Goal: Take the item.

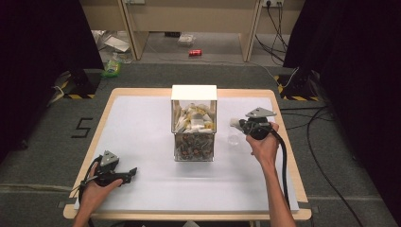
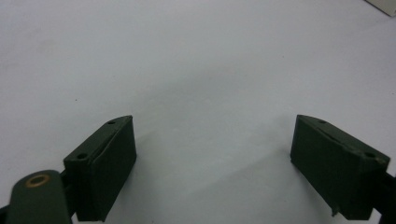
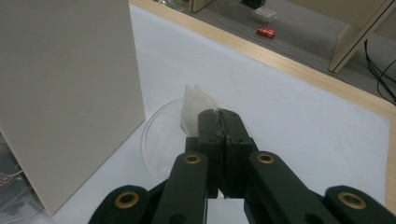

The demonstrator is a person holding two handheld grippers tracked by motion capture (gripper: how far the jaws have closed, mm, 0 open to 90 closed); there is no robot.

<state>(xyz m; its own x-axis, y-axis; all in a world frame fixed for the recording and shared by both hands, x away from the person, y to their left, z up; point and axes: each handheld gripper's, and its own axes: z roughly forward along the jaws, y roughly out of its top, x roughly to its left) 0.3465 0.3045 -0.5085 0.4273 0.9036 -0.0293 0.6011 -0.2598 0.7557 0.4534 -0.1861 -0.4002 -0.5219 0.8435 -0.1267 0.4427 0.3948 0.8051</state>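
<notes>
My right gripper (image 3: 219, 116) is clenched on a small white packet (image 3: 191, 109), held over a clear dish (image 3: 156, 144) at the 3 o'clock side of the box (image 1: 194, 123). I judge release comes next: lower, centre over the dish, then part. My left gripper (image 2: 212, 154) rests released at 7 o'clock.

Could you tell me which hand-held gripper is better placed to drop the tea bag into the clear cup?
The right hand-held gripper: its jaws are shut on the tea bag directly above the clear cup. The left hand-held gripper is open over bare table, far away.
</notes>
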